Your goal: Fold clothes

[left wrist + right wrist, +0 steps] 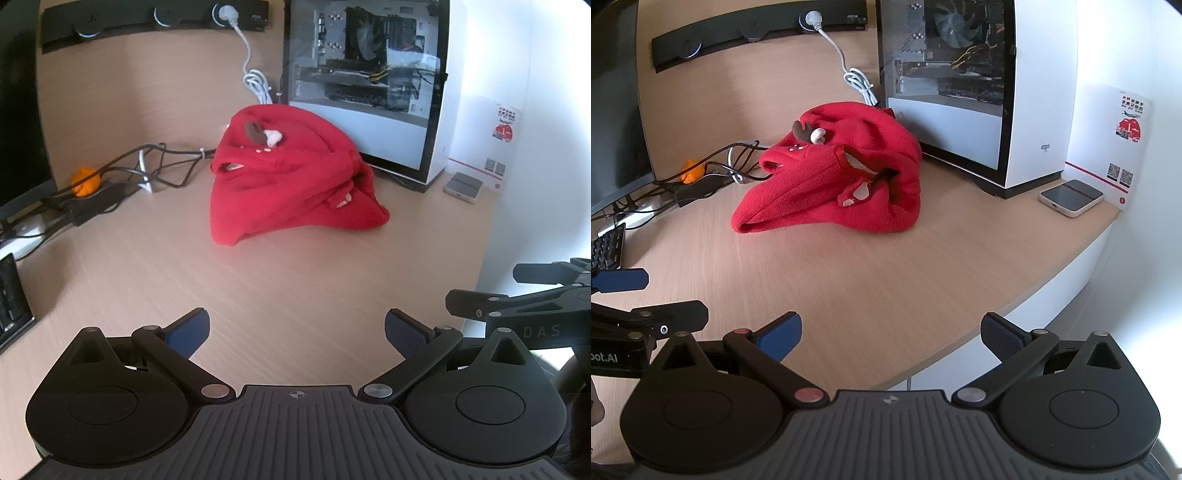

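**Both grippers wide, garment untouched ahead**

While both grippers hover low over the near part of the desk (280, 295), neither holds anything. Left gripper (297, 338) has its blue-padded fingers (188, 332) spread wide, with bare wood between them. Right gripper (891, 338) is likewise spread wide and empty, sitting over the desk's curved front edge.

Ahead of both, well apart from the fingertips, lies the red garment (291, 181), a fleece piece crumpled into a heap on the desk. From the left wrist it sits almost straight ahead, mounded high; from the right wrist the garment (834, 184) lies ahead and to the left, showing a flatter lobe stretched toward the left. A small brown and cream trim (264, 134) sits on its top.

Behind the heap stands a PC case (369, 85) with a glass side, close to the garment's far edge. A white cable (255, 79) drops from a black wall strip (155, 18) down behind the heap. Dark cables (122, 173) and an orange object (85, 181) lie to the left.

Only the right wrist view shows the desk's front edge and the case's white side panel. Each view catches the other gripper at its margin: the right one (546, 295) at the left view's right edge, the left one (620, 280) at the right view's left edge. A small flat device (1071, 197) lies right of the case.
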`<state>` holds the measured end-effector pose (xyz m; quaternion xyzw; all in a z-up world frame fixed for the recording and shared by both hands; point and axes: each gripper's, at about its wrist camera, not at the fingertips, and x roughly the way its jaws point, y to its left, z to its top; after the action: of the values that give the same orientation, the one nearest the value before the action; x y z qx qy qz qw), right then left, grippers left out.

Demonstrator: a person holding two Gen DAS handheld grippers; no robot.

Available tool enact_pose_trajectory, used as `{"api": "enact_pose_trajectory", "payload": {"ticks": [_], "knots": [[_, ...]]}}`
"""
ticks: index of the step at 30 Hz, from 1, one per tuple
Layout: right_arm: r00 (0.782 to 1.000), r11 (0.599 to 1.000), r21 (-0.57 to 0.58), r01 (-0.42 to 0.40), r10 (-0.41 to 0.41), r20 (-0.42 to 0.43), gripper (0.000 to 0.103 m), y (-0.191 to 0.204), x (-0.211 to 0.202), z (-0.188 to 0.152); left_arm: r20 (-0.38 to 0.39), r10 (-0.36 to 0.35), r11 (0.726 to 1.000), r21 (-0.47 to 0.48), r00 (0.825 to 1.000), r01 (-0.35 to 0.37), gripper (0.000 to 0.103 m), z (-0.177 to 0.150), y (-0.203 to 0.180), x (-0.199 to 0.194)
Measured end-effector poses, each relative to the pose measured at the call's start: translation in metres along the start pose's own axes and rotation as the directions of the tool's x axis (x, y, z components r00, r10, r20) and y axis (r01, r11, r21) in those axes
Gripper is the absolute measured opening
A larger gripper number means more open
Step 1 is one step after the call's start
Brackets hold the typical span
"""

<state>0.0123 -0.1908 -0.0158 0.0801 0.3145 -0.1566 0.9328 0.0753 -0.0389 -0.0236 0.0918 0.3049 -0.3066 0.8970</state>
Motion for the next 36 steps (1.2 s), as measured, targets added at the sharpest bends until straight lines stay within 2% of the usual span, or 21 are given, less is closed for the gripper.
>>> {"api": "enact_pose_trajectory", "payload": {"ticks": [18, 36], "knots": [[1.000, 1.000, -0.022, -0.019, 0.019, -0.005, 0.103, 0.0050, 0.0037, 0.0028, -0.018, 0.017, 1.000, -0.014, 1.000, -0.017, 0.103, -0.0001, 0.0023, 0.0008], [1.000, 1.000, -0.008, -0.001, 0.001, 0.001, 0.103, -0.0027, 0.0056, 0.0038, -0.022, -0.012, 0.999, -0.040, 1.000, 0.011, 0.103, 0.0032, 0.0044, 0.0064]]}}
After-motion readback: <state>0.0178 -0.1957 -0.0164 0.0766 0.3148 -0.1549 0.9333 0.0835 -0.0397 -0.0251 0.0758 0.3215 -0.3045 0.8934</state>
